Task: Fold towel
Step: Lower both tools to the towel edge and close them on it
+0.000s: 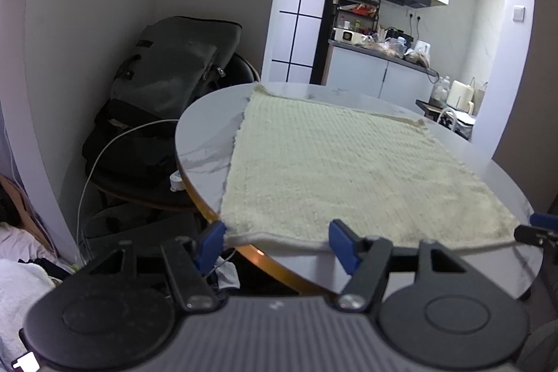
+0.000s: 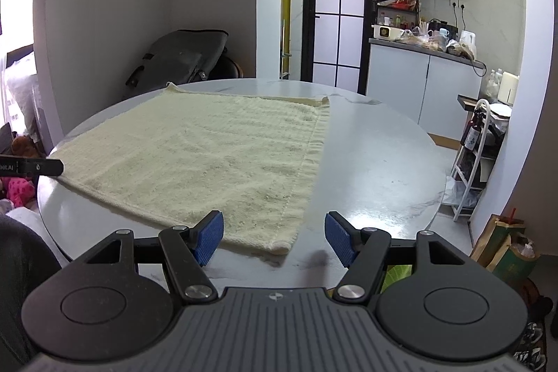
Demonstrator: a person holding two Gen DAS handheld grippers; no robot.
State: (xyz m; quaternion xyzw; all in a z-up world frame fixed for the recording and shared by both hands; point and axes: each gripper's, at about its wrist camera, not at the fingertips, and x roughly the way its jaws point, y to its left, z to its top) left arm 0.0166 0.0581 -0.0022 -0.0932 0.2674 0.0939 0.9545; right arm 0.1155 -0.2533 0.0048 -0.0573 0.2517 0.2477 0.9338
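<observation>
A cream towel [image 1: 331, 169] lies spread flat on the round grey table [image 1: 205, 131]. It also shows in the right wrist view [image 2: 195, 156] on the table [image 2: 376, 162]. My left gripper [image 1: 275, 239] is open, its blue pads on either side of the towel's near left edge, which hangs slightly past the table rim. My right gripper [image 2: 273, 239] is open, just in front of the towel's near right corner [image 2: 279, 248]. The right gripper's tip shows in the left wrist view [image 1: 537, 230] at the towel's right corner. The left gripper's tip shows in the right wrist view [image 2: 38, 167].
A chair with a dark backpack [image 1: 171, 75] stands behind the table at the left, with a white cable [image 1: 104, 156]. A kitchen counter [image 2: 425, 72] and a white rack [image 2: 477, 156] stand at the right. Paper bags [image 2: 505, 246] sit on the floor.
</observation>
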